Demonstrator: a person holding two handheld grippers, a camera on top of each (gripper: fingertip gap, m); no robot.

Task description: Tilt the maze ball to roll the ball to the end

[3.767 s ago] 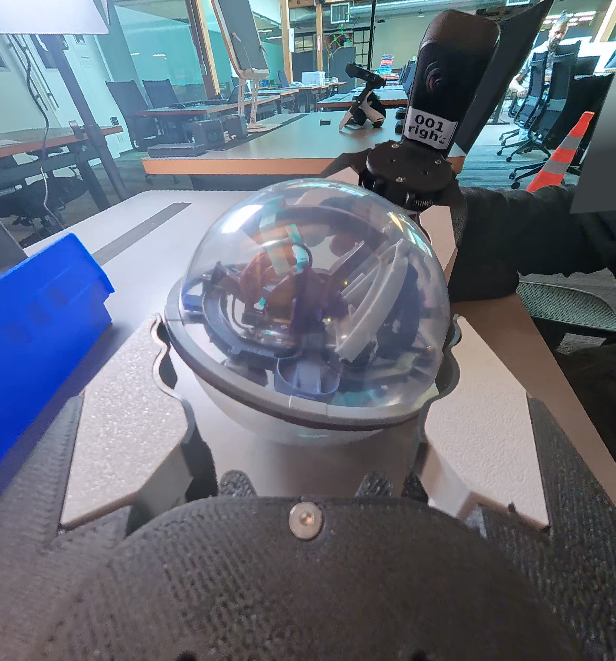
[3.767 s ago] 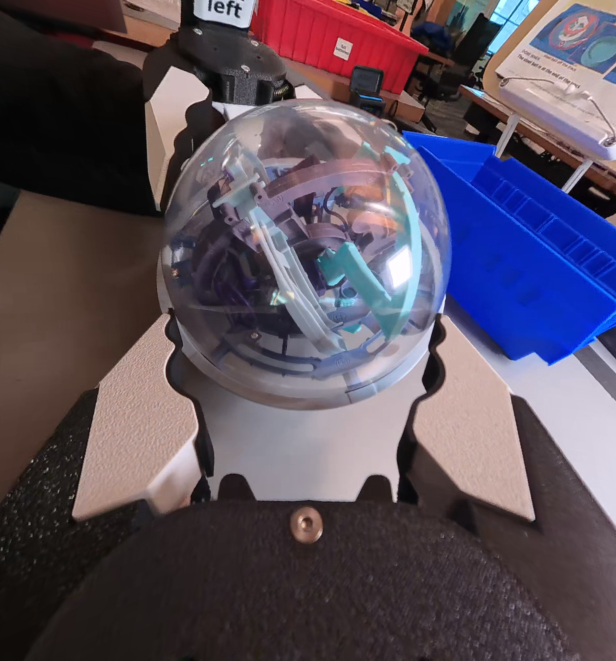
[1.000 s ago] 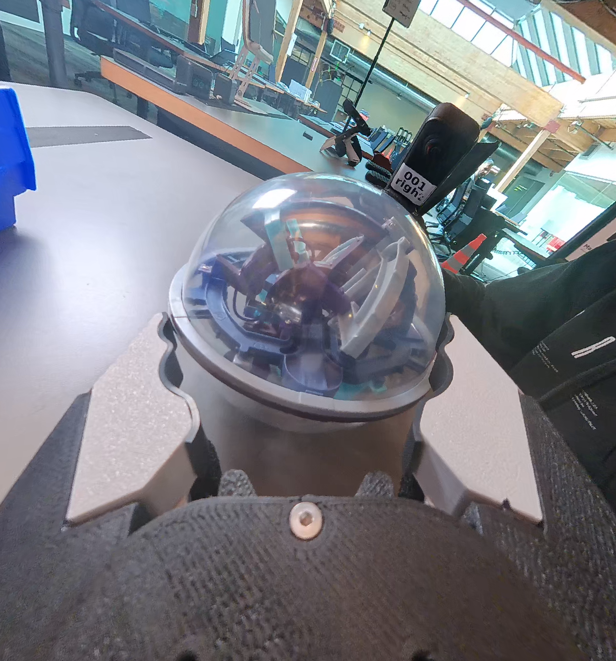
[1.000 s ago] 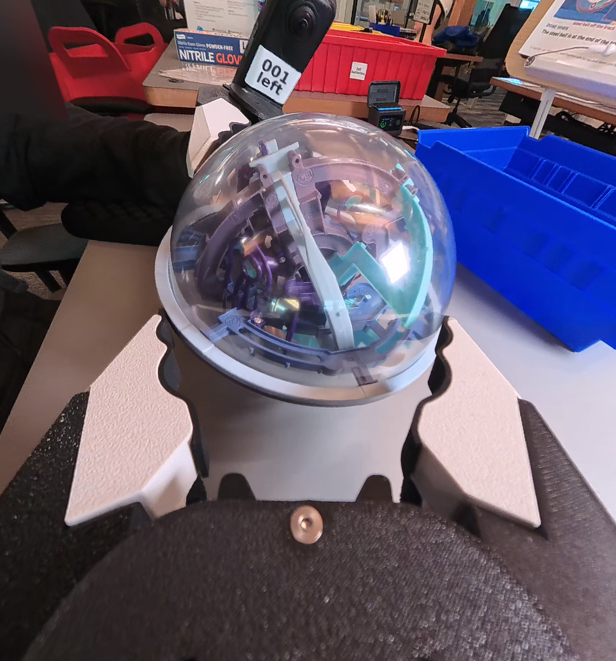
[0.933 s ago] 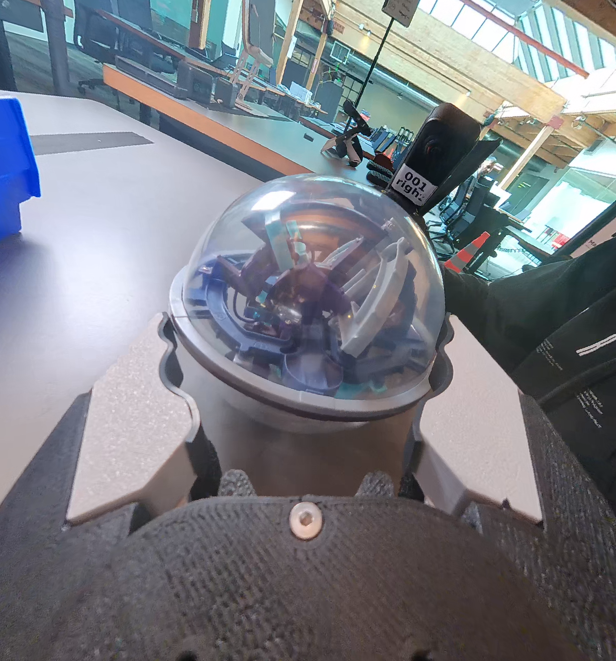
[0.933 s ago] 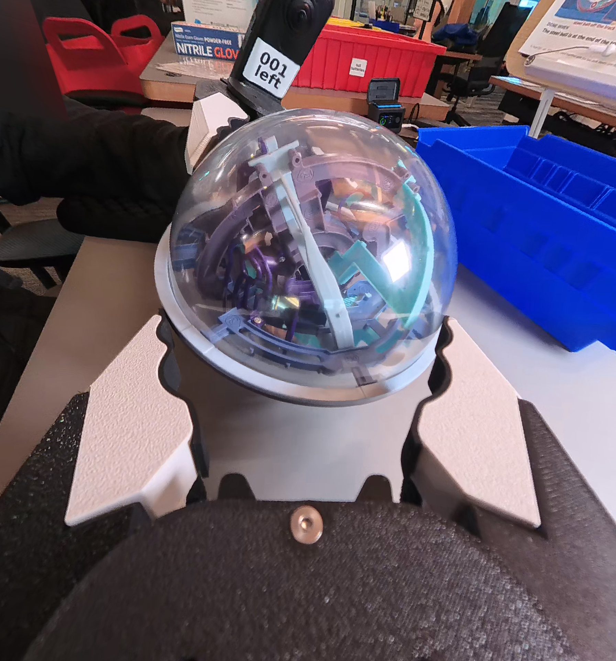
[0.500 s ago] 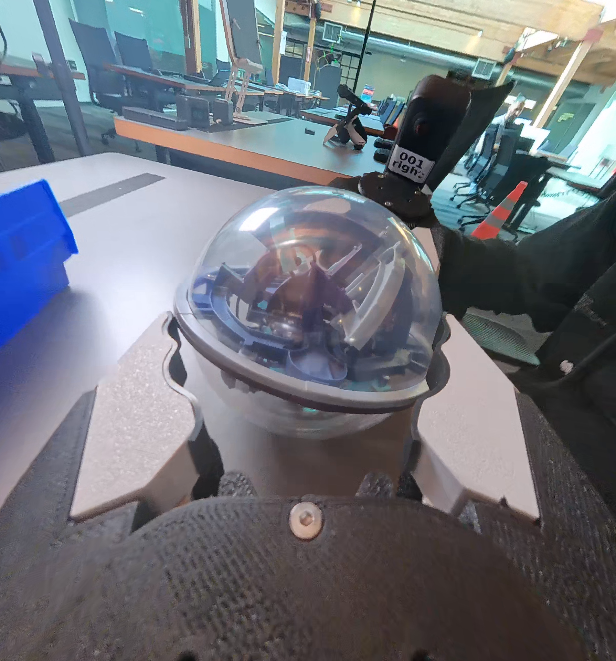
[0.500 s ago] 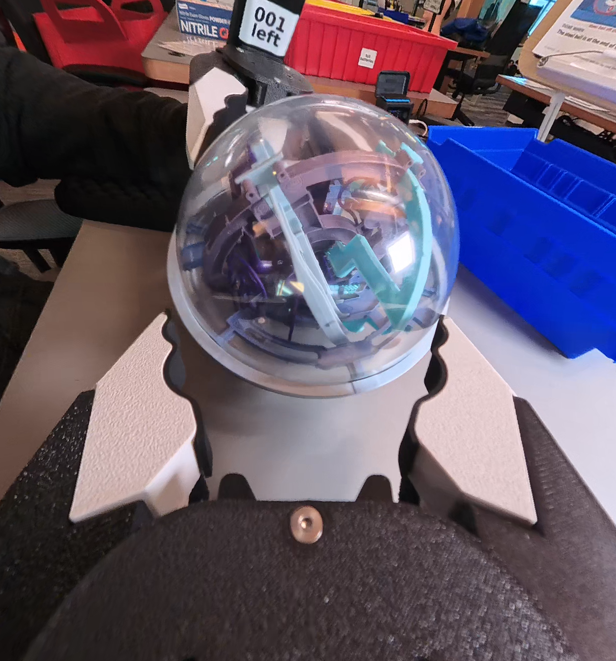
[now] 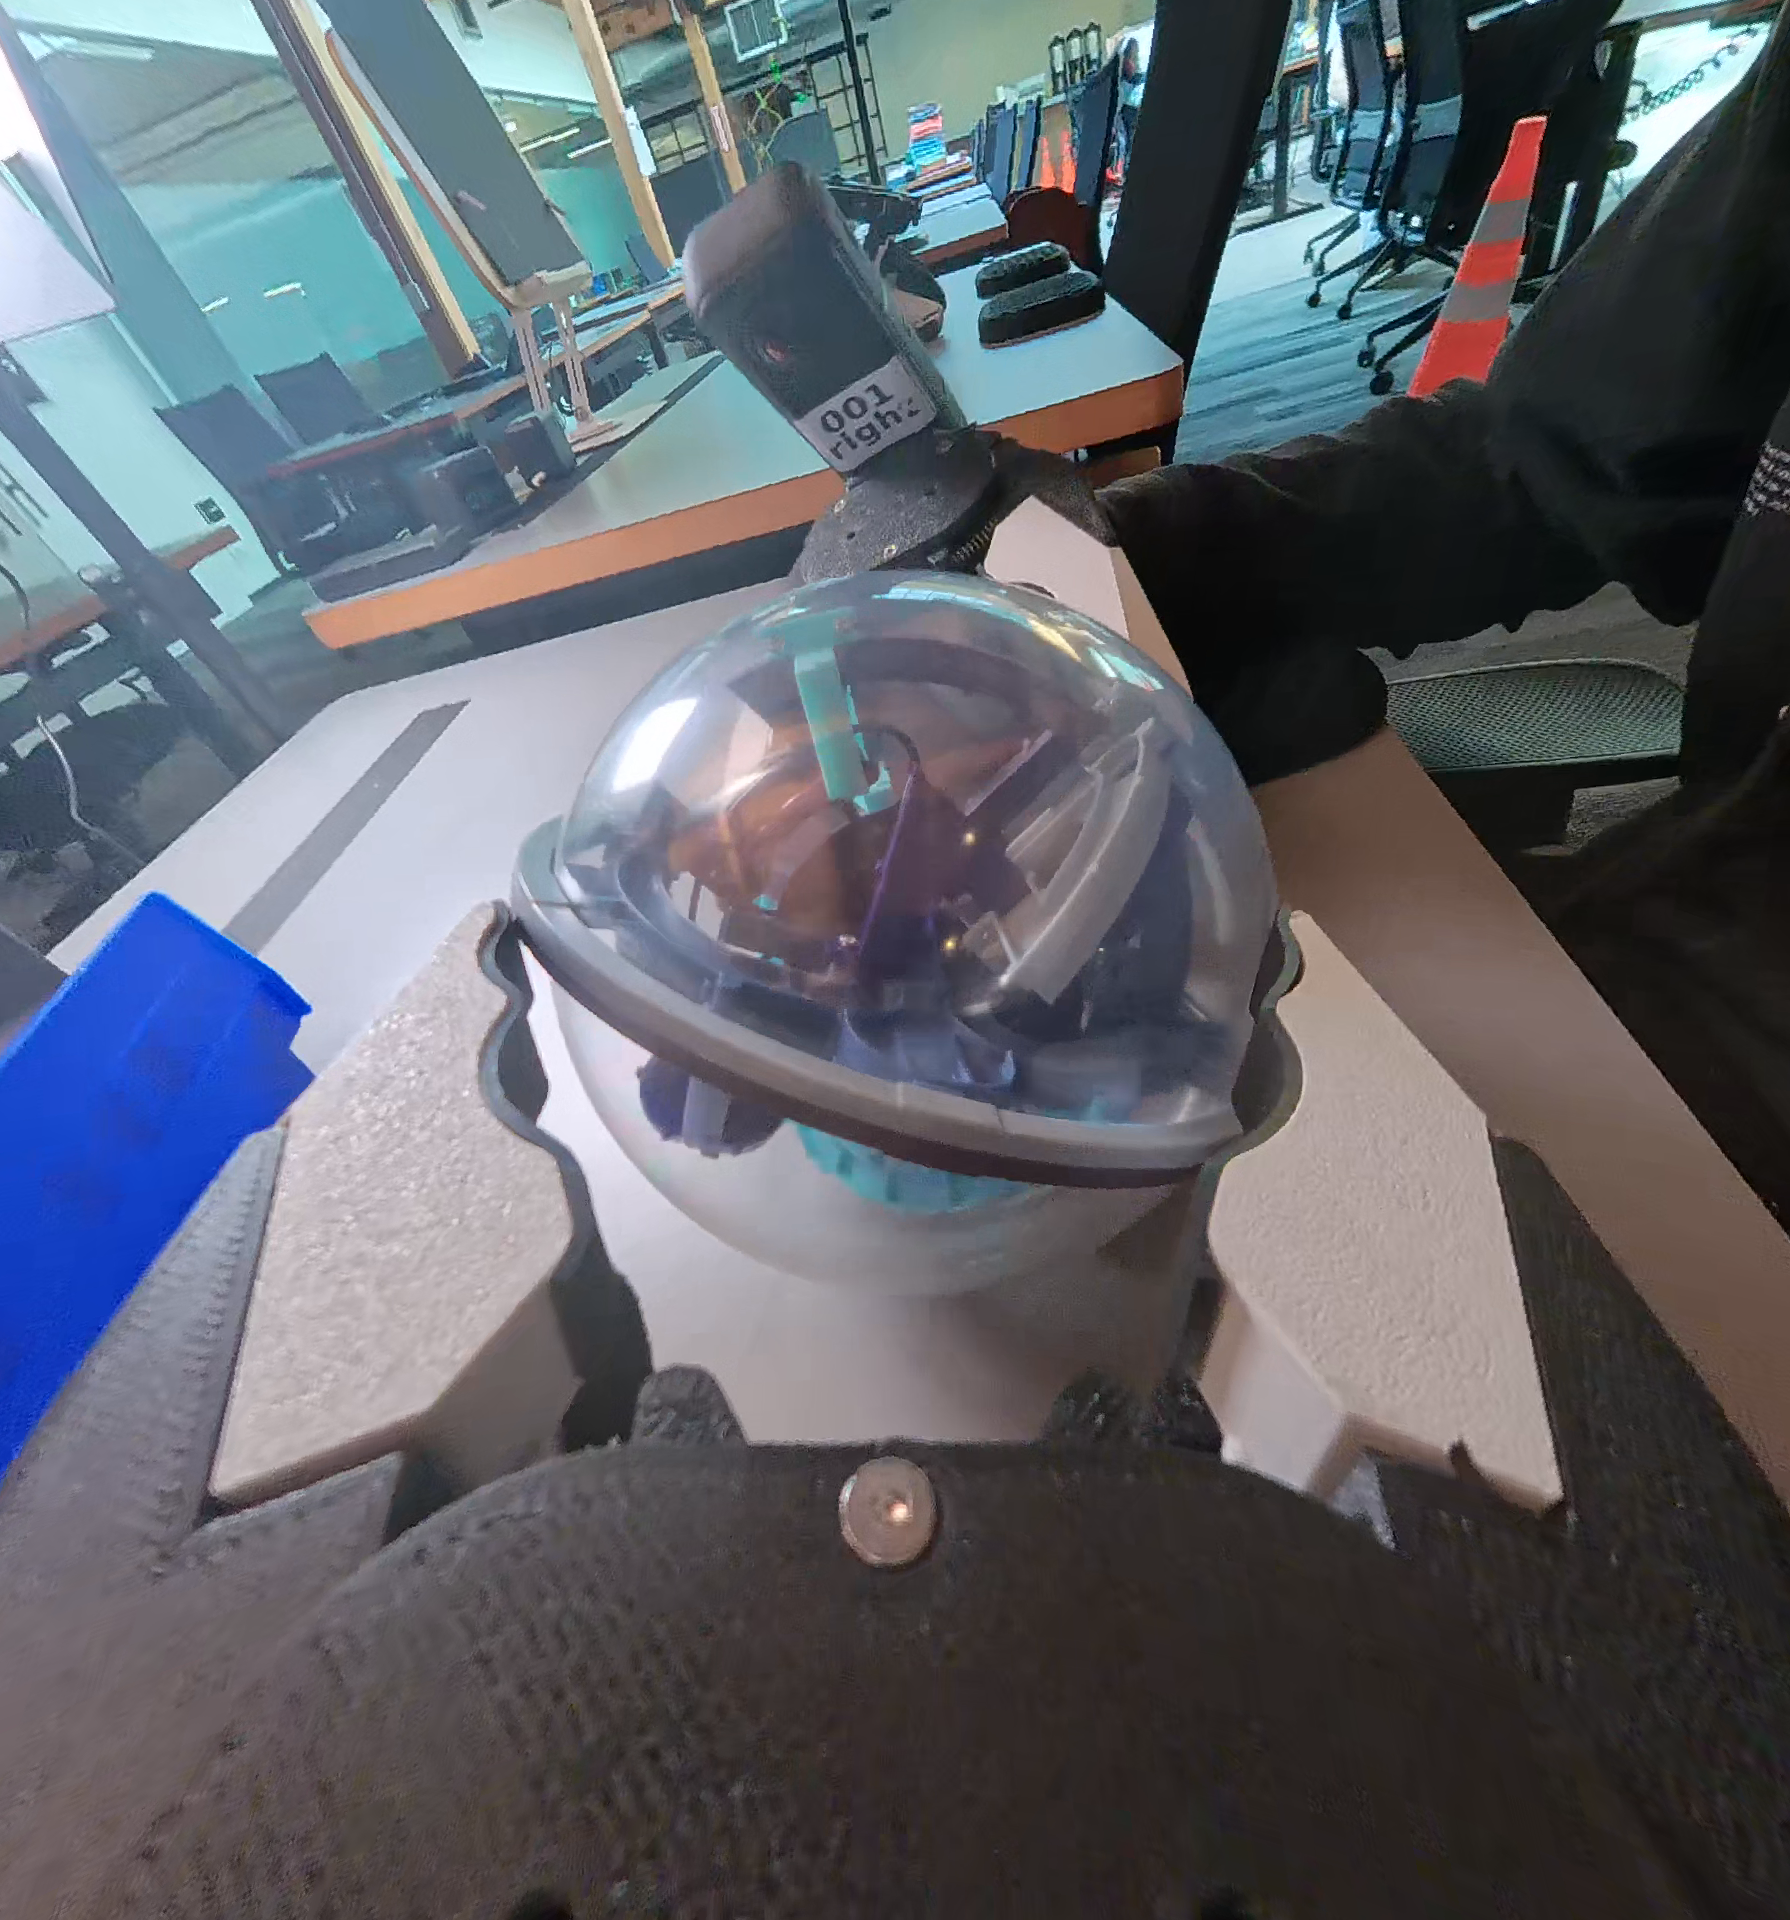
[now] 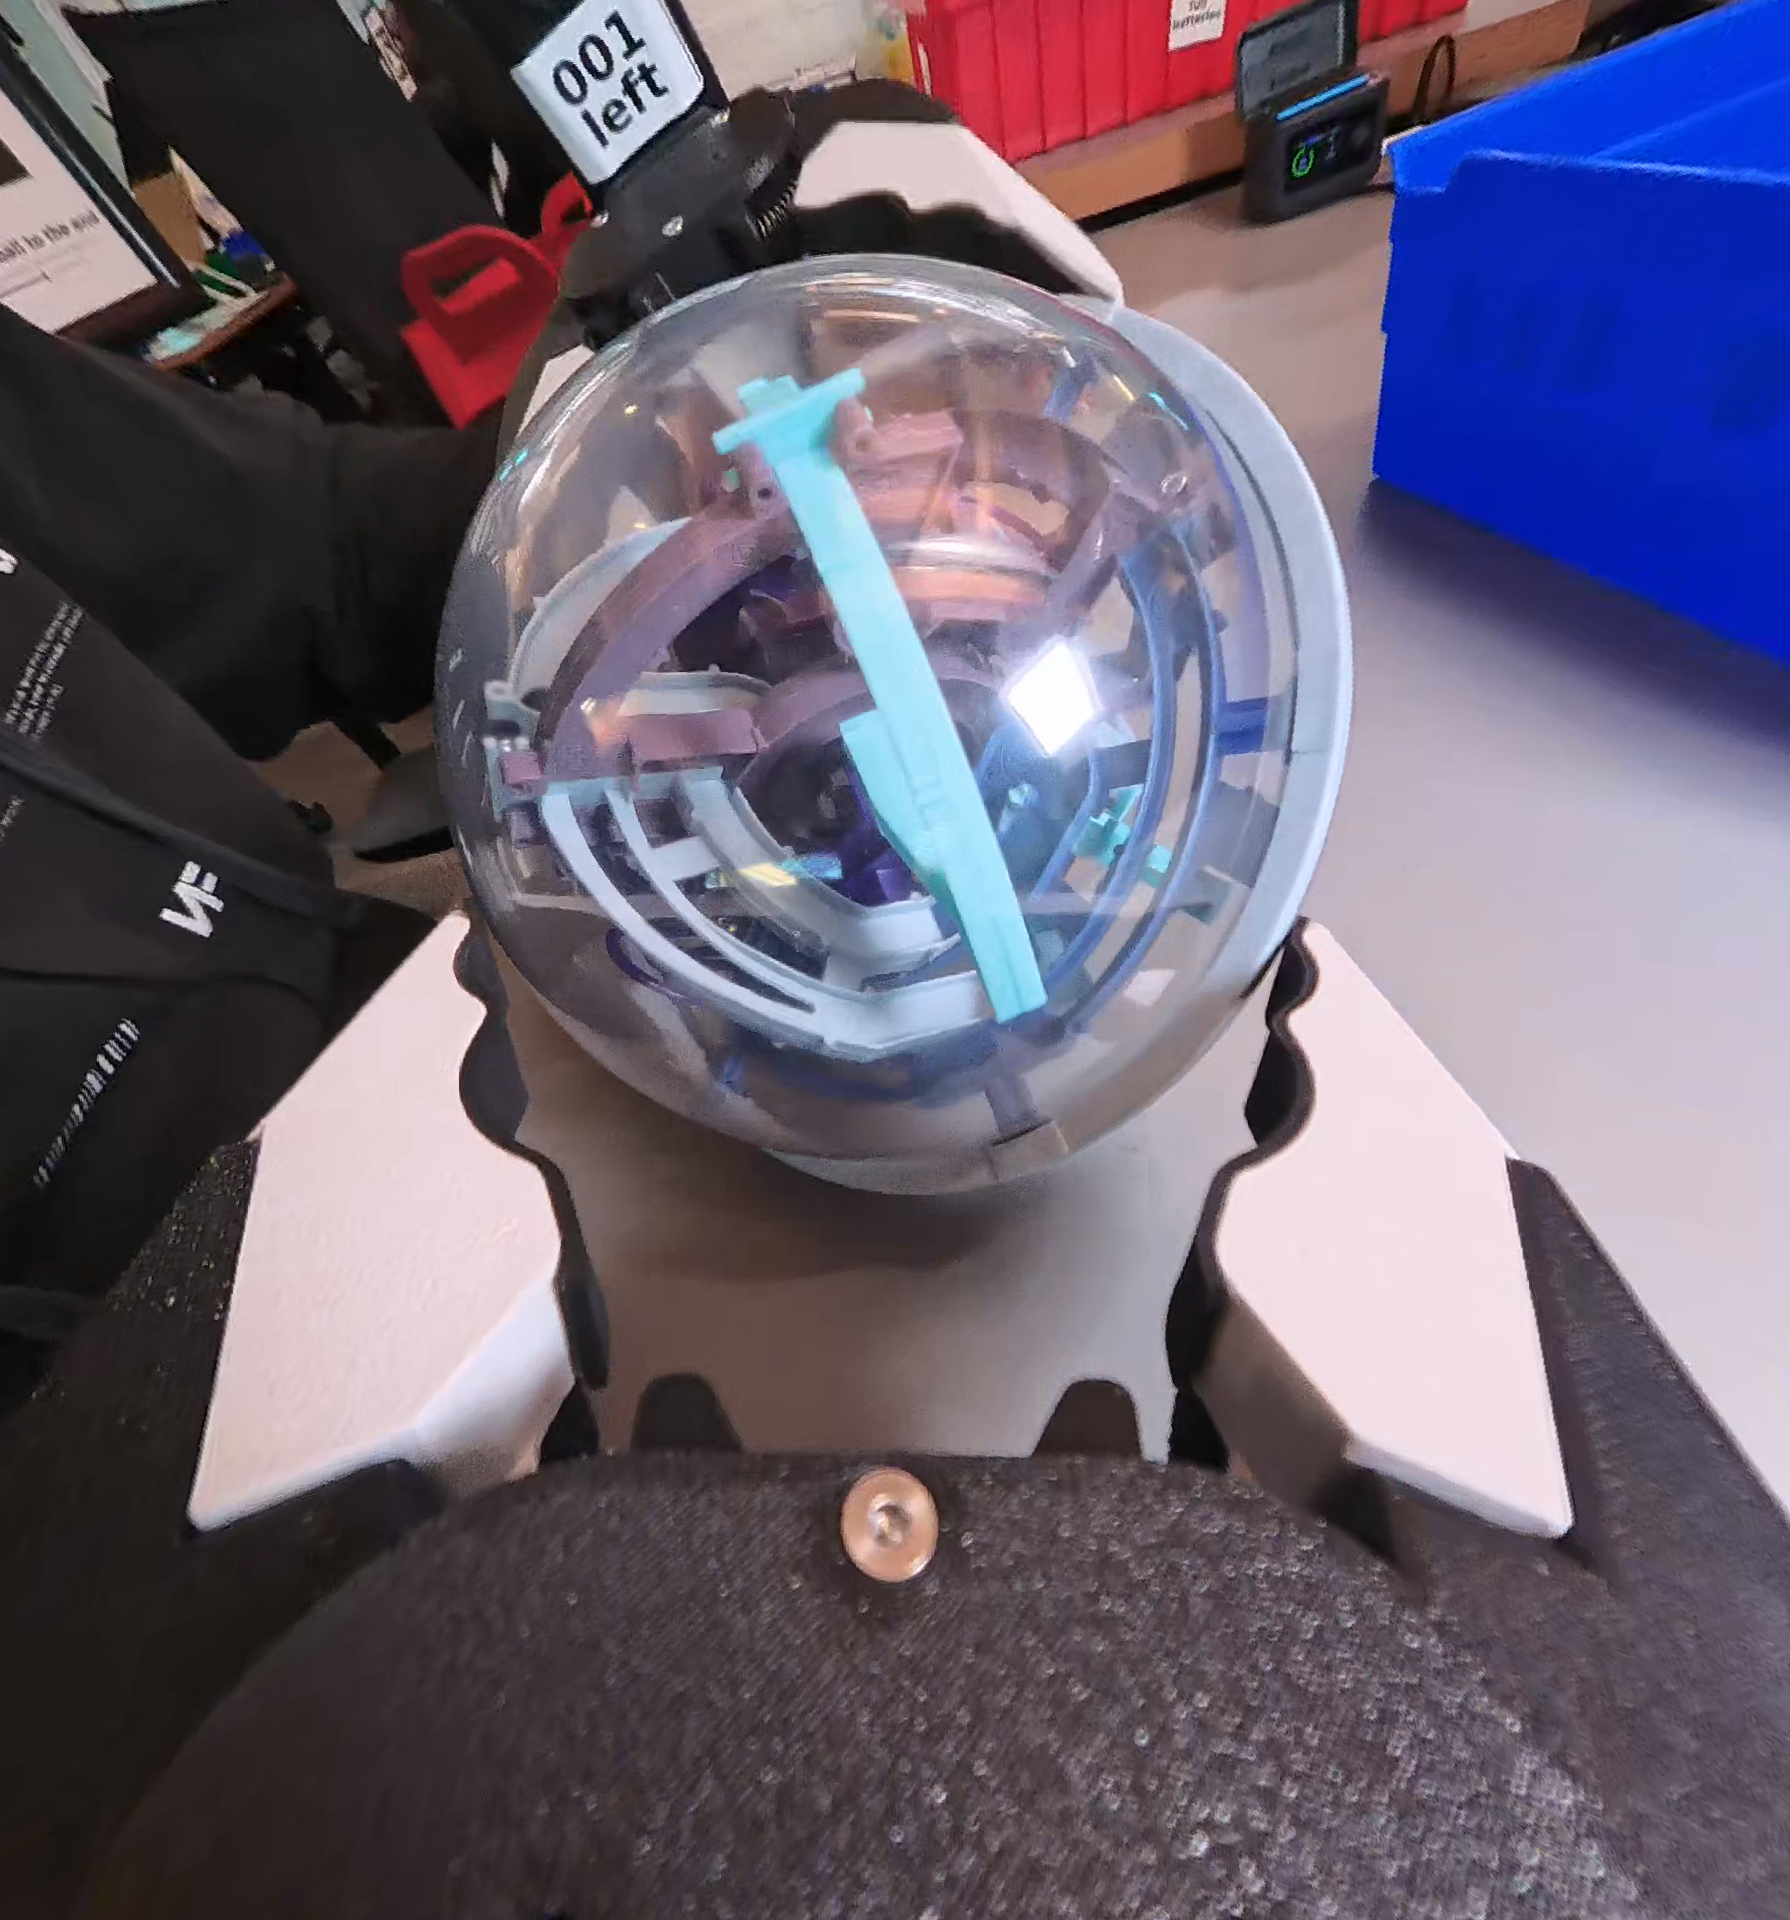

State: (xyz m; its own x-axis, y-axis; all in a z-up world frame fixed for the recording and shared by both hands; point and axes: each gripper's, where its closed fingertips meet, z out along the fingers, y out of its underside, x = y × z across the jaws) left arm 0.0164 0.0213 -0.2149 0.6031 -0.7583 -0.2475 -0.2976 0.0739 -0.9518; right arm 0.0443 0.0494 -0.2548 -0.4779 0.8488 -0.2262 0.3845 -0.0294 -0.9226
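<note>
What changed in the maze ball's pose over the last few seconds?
The maze ball has been rolled: its grey seam, near level before, now slants steeply, and a teal track faces the right camera. Unchanged: left gripper and right gripper clamp it from opposite sides; blue bin beside.

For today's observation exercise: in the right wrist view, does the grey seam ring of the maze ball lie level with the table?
No. The grey seam ring runs steeply up the right side of the maze ball, so the ball is tipped well over.
</note>
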